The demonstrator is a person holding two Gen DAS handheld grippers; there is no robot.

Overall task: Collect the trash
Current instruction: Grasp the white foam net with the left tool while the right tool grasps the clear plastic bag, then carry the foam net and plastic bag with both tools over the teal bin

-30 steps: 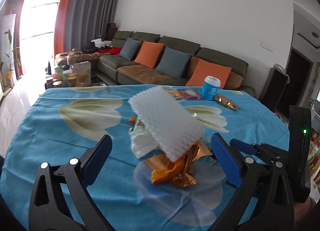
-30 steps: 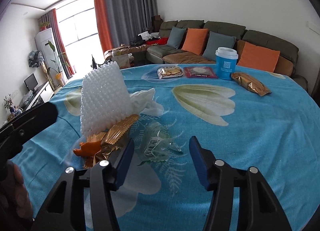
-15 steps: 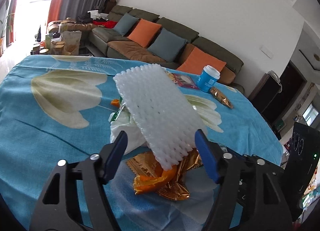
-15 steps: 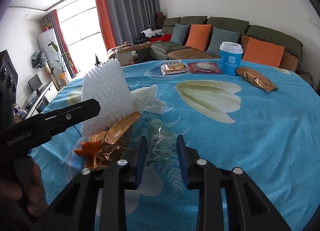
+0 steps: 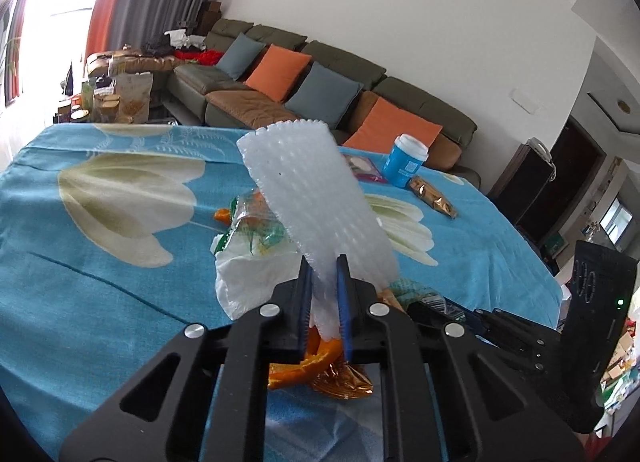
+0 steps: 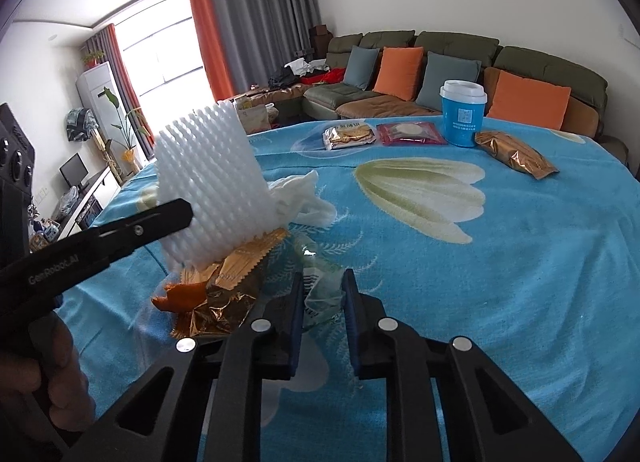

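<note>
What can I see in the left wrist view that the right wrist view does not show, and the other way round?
Only the left wrist view shows the left tongs shut on the white foam sheet. Only the right wrist view shows the right tongs shut on a clear wrapper, and a biscuit pack. Both show the blue cup, the gold wrapper, the orange peel and the sofa.

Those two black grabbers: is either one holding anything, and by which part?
Both. The left gripper, whose fingers have just closed, pinches the white foam net by its lower end. The right gripper, also just closed, pinches the clear plastic wrapper at its near edge.
</note>
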